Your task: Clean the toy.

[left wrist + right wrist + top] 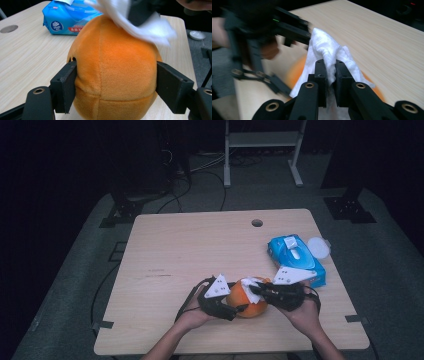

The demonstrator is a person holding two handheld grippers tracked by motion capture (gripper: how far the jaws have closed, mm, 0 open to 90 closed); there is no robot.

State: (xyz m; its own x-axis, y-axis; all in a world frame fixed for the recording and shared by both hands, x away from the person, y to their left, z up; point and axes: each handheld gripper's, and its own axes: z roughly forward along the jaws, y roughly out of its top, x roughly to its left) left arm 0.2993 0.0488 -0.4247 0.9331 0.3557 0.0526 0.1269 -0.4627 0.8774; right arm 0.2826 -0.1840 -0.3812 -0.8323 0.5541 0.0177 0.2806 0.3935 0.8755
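Two grippers meet over one orange plush ball (246,303), low and a little right of centre in the high view, near the front edge of the tabletop (190,250). Starting at the left of that frame, the left gripper (235,310) comes in from the lower left with the person's left hand (195,315) behind it. In the left gripper view its jaws stand partly open, one pad against each flank of the ball — a bracing hold, I'd judge, meant to keep the soft thing from rolling while the other tool works on it. The plush looks barely dented at the pads, so the clamp seems light.

At the centre, the ball sits on the tabletop with a white wipe (251,288) draped over its top. To the right, the right gripper (260,290) reaches in from the lower right; in the right gripper view its jaws are pinched nearly together on a bunched fold of the wipe (329,57), with the orange surface underneath. That tight pinch would let the cloth be dragged across the plush without slipping loose.

Farther right and higher in the high view lies a blue pack of wipes (296,257), well apart from the ball, with a small white lid (318,246) just beside it — likely the source of the wipe.
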